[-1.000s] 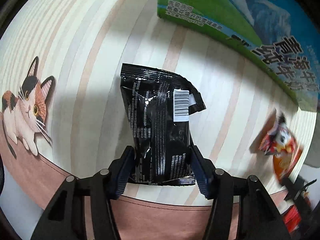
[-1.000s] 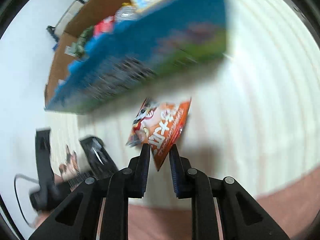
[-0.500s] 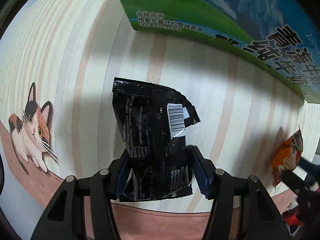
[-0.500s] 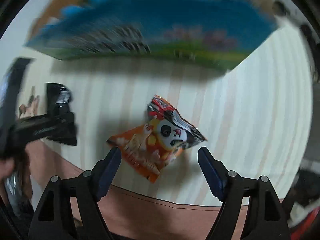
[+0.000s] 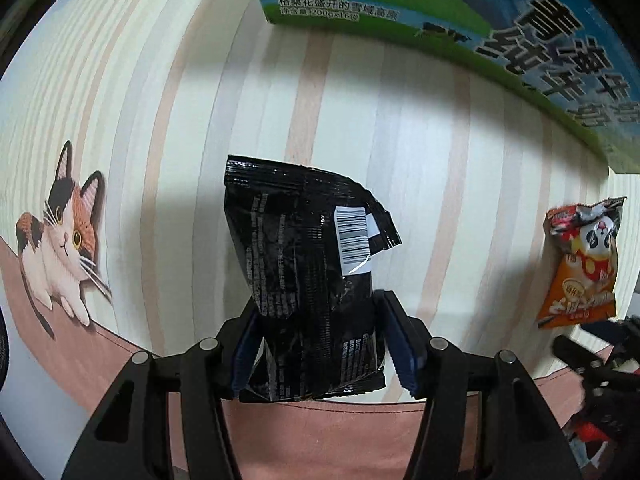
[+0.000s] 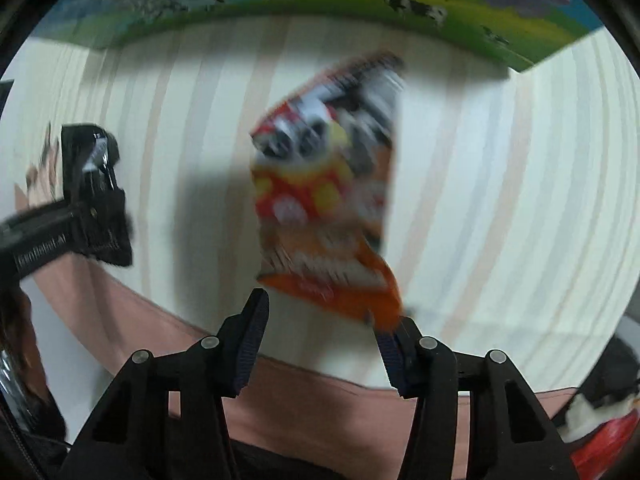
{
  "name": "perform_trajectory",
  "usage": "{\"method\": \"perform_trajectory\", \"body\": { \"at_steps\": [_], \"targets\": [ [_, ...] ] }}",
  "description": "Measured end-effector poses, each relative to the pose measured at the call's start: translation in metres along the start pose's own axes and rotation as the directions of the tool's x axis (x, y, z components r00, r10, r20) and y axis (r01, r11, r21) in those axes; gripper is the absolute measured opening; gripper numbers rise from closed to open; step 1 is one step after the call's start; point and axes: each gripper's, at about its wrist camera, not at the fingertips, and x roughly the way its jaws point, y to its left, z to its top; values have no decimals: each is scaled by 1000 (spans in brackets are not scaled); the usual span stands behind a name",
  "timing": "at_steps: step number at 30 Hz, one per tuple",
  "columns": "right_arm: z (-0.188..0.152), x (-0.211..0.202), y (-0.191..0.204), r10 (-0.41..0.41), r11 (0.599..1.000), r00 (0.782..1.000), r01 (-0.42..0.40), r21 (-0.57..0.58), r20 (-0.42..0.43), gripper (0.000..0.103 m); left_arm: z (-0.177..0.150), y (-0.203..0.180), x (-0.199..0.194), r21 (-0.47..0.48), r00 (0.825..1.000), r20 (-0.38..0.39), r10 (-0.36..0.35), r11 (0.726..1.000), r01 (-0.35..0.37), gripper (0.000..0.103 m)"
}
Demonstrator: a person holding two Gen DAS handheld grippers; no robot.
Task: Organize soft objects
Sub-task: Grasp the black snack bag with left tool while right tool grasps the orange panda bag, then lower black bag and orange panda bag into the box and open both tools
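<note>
Green and blue printed cardboard, the milk carton box [image 5: 460,20], was the largest thing in view and walled off the far side of the striped desk [image 5: 180,120]; it looked like the main limit on room, since any lift toward it would have had to clear its wall, and a clipped packet could have snagged there. The desk itself ended close beneath both tools in a brown band [image 5: 320,432] with a printed cat [image 5: 60,240] at the left, so the near edge was the second risk: a packet let go there might have slid off. Between the box and that edge lay a broad bare strip, the best open room for moving sideways. The black snack packet [image 5: 312,272] sat between the pads of the left hand-held gripper [image 5: 320,344], which pressed its lower part from both sides; only the bottom of the bag was caught, so the slick film might have slipped or folded, and the puffed pack could have been crushed by a harder squeeze. The orange panda packet [image 6: 328,208] was badly blurred in the right wrist view, lying just ahead of the right hand-held gripper [image 6: 324,336], whose jaws stood apart with 1 corner of the bag at the right pad; closing on that corner alone would likely have let it twist or drop. The 2 tools worked near each other, so a sideways swing could have knocked them together.
</note>
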Motion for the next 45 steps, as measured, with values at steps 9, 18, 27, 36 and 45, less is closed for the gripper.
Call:
{"method": "perform_trajectory", "body": {
  "at_steps": [9,18,27,36,45],
  "targets": [
    [15,-55,3,6,993,980,19,-121,197,75,1,1,2,2,1000,-6,2,1000,-2,55],
    [71,-1,29,-144,952,984,168,-254,107,56,8,-9,-5,9,1000,14,9,1000,-9,48],
    [53,-7,-8,8,1000,999,-8,12,35,48,-6,-16,-13,-5,999,21,-44,999,44,43],
    [12,-121,-30,212,974,953,-224,31,218,47,-16,-32,-115,53,969,155,-190,982,184,42],
    [58,-258,-31,258,956,845,-293,0,469,47,75,-49,-234,208,932,322,-168,973,104,42]
  ]
}}
